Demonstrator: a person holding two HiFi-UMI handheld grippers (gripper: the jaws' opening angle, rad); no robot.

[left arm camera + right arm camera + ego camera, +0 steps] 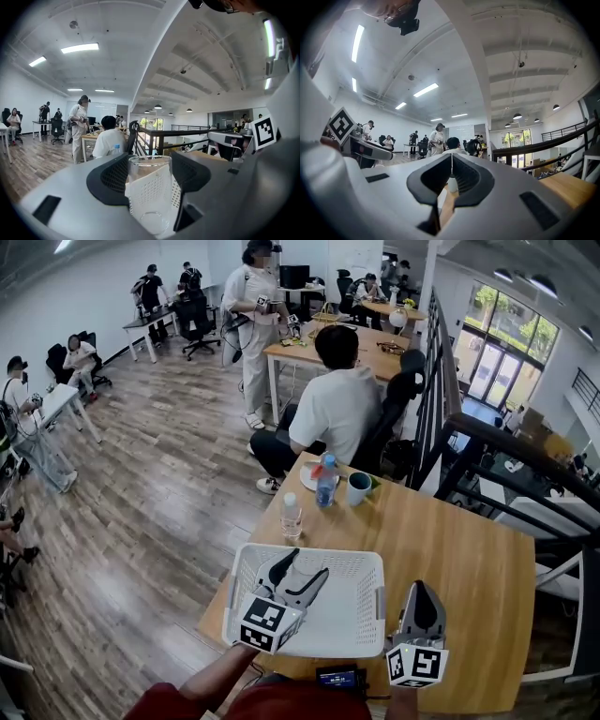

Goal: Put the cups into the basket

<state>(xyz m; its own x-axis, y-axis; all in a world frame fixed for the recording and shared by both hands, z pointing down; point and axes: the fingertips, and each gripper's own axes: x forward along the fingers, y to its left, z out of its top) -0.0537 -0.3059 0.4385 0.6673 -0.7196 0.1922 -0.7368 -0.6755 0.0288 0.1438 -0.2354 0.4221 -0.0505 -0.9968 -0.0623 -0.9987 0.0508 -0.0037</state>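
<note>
Glass cup (150,197): clear and upright, clamped in the left gripper (298,576) over the left half of the basket (361,563). Whether its base touches the basket floor, I cannot tell.
Left gripper's hold: both pads press the cup's sides, with the jaws spread wide around it.
Slip risk: smooth glass is held by a side pinch only. Any tilt or jolt on the way down could let it slide through the pads.
Release risk: if the jaws let go while the cup hangs above the floor, it would likely drop, topple on the mesh or crack.
Snag risk: the jaws sit inside the white walls. A careless pull-out could hook the rim, or drag the cup over once it is freed.
Basket: light plastic near the near edge of the table (450,549). A push from the cup or jaws could shove it towards that edge.
Right gripper (419,589): clenched with the tips meeting and nothing held, just right of the basket and apart from it, so it does not brace the basket.
Far side: another clear cup (292,519) and a teal mug (358,487) wait there with a bottle (325,481) between them. Reaching for either could knock the bottle.
</note>
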